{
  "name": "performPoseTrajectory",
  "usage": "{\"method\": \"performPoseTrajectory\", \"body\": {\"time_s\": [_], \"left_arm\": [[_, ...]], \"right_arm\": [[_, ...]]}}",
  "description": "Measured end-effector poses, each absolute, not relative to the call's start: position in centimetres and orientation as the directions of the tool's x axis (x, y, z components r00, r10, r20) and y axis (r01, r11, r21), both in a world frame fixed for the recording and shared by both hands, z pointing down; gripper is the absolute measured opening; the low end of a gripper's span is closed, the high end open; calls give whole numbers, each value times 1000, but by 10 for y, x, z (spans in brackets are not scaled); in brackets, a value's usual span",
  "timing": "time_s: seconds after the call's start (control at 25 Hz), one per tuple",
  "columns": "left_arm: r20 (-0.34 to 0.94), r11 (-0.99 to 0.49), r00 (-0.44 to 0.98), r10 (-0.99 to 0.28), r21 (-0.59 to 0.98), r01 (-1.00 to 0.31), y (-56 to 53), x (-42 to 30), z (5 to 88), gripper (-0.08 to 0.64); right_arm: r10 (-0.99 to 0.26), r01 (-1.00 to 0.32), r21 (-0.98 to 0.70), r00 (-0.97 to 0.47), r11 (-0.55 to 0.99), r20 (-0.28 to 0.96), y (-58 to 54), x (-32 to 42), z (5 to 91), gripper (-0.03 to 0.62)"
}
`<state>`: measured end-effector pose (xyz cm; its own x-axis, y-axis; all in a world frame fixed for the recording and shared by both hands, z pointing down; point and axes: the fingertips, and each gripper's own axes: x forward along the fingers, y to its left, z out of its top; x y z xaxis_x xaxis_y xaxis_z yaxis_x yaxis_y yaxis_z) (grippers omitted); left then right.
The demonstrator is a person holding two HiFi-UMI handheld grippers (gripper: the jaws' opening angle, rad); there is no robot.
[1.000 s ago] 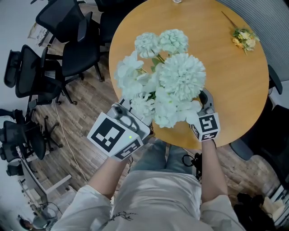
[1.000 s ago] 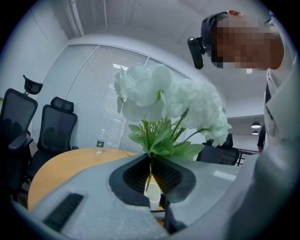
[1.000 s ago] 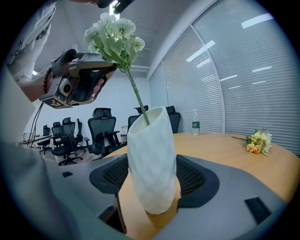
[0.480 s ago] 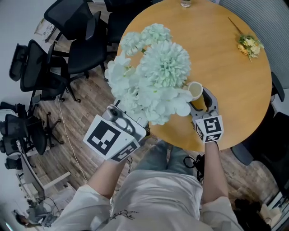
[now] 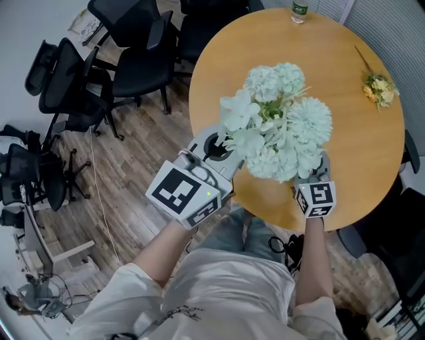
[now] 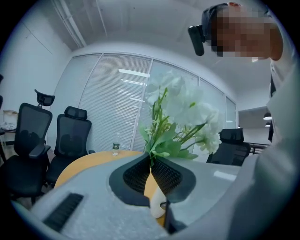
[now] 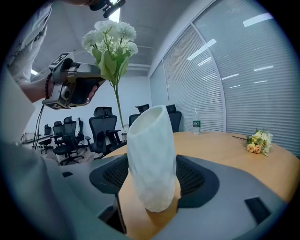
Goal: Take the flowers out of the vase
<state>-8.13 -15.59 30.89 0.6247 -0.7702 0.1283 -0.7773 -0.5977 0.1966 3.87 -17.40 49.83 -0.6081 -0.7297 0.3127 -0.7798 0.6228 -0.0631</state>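
On the round wooden table (image 5: 358, 159) the right gripper (image 7: 152, 187) clamps the white vase (image 7: 151, 154), hidden under blooms in the head view, while the left gripper (image 6: 151, 164), closed on the stems, holds the flowers (image 5: 279, 133) above the vase.

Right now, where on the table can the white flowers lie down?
Bare table between the water bottle and the yellow roses, and between those roses and the vase. Crowded at the near edge around the vase.
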Motion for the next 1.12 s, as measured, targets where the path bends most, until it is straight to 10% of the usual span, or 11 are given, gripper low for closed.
{"method": "performPoseTrajectory", "body": {"time_s": [1.12], "left_arm": [[127,-582,611,-781,207,-786,-139,-92,362,17]], "right_arm": [[-750,-802,-45,-576,596,324,-157,51,488,288]]}}
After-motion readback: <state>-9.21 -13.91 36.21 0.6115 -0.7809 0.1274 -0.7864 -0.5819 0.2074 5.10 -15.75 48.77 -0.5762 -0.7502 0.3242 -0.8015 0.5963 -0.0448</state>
